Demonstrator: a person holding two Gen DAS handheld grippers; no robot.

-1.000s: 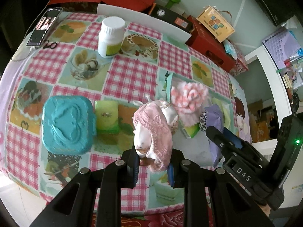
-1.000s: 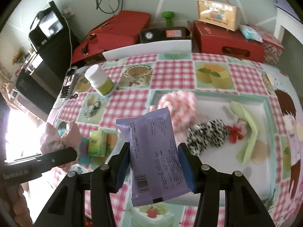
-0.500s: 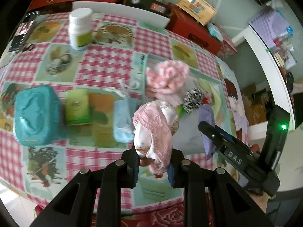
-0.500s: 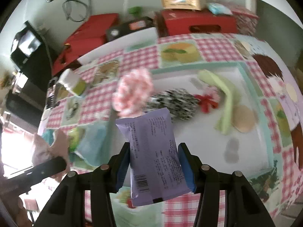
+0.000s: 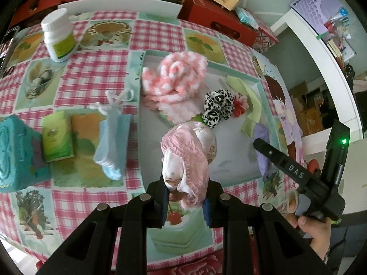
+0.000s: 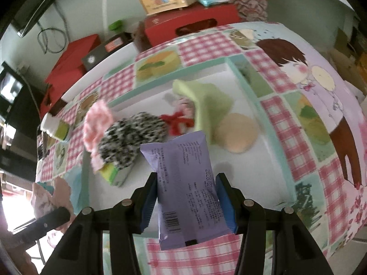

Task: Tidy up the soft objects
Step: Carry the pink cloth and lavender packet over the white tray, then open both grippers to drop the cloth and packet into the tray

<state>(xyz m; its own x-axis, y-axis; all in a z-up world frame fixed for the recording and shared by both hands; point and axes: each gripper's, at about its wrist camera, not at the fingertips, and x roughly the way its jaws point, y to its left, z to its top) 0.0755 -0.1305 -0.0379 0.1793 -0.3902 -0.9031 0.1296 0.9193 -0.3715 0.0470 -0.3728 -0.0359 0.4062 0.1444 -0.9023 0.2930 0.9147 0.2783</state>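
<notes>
My left gripper (image 5: 184,197) is shut on a bunched pink lace cloth (image 5: 190,151), held above the near left part of the white tray (image 5: 231,165). My right gripper (image 6: 187,202) is shut on a purple soft packet (image 6: 187,183), held over the tray's (image 6: 259,167) near side; it also shows at the right of the left wrist view (image 5: 263,153). In the tray lie a pink-and-white knitted flower (image 5: 176,78), a leopard-print scrunchie (image 5: 219,107), a green cloth (image 6: 204,98) and a round beige puff (image 6: 238,135).
Left of the tray on the checked tablecloth lie a light blue sock (image 5: 112,137), a green packet (image 5: 57,135) and a teal box (image 5: 16,155). A white bottle (image 5: 58,37) stands at the back left. Red boxes (image 6: 192,25) sit beyond the table's far edge.
Both grippers have moved right and down over the tray, each rolling a little and keeping its hold. The tray's contents now sit closer ahead of them.
</notes>
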